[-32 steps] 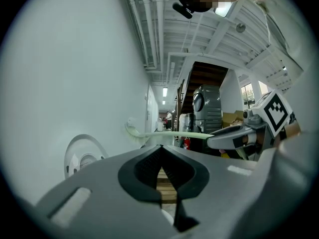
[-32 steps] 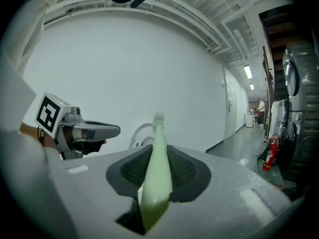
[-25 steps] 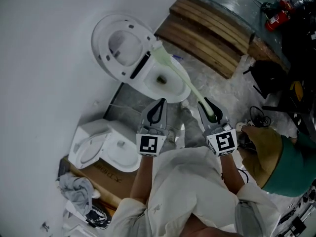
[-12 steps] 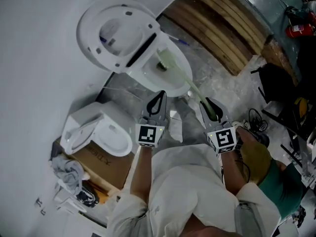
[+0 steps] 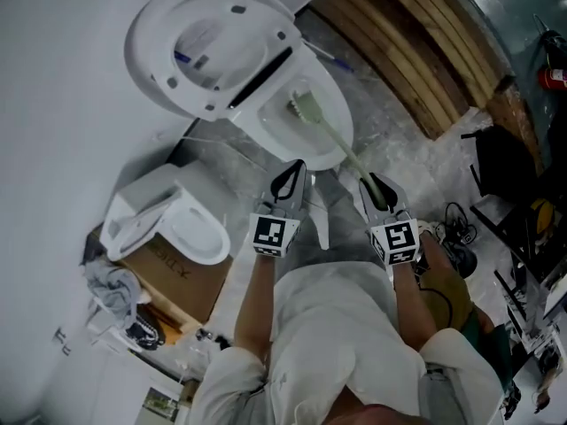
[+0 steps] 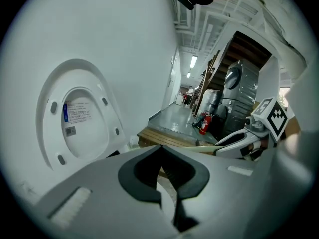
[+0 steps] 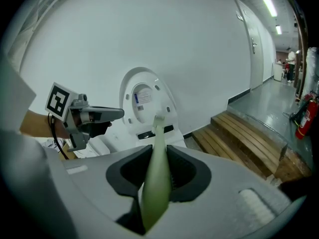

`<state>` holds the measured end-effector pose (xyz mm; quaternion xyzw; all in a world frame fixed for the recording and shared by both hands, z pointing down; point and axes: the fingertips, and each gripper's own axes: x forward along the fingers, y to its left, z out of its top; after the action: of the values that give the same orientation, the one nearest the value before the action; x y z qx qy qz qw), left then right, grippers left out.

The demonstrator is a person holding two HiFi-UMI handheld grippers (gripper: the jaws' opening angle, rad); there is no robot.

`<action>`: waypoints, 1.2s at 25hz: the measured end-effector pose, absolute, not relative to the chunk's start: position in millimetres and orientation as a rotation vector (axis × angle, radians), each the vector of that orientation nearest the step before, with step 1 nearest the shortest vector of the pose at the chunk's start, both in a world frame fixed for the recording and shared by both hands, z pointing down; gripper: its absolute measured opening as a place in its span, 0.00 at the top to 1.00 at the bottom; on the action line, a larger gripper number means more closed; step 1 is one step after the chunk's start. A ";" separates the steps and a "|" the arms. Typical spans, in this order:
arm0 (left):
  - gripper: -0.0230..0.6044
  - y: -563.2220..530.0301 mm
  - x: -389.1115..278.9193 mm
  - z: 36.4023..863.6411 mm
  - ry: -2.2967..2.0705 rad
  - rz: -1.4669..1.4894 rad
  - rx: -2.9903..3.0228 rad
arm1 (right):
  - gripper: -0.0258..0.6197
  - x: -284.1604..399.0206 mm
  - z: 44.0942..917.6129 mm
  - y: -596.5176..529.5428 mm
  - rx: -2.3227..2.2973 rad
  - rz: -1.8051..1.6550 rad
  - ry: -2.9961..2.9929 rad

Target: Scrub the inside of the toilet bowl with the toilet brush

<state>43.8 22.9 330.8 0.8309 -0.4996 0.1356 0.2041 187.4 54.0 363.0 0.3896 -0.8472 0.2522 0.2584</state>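
The pale green plastic toilet brush (image 5: pixel 341 149) has its bristle head down inside the white ceramic toilet bowl (image 5: pixel 344 118). The bowl's seat and lid (image 5: pixel 208 47) stand raised against the white wall (image 5: pixel 71 104). The right tool (image 5: pixel 377 184) pinches the end of the brush handle between its dark pads. The left tool (image 5: pixel 288 181) is pressed together on nothing, near the front of the bowl. At the left, a second white toilet (image 5: pixel 182 228) sits on a brown cardboard box (image 5: pixel 173 277).

Cream shirt, grey tools
Loose cream shirt (image 5: pixel 328 330) at six o'clock; grey left gripper (image 5: pixel 290 173) and right gripper (image 5: pixel 378 185) bear black-and-white marker cubes (image 5: pixel 273 234).
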 end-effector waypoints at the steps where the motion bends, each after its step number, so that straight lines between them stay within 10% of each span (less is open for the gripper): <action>1: 0.93 22.0 42.8 337.5 -1.389 0.382 2.308 | 0.82 186.0 371.5 51.5 1.051 0.696 -2.287; 30: 0.93 41.7 14.7 517.0 -1.197 0.475 2.181 | 0.82 125.8 566.2 69.6 0.881 0.774 -2.096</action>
<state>14.7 41.7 517.0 0.8216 -0.4509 0.1789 0.2996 125.8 69.6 566.2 0.3421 -0.8136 0.3006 0.3615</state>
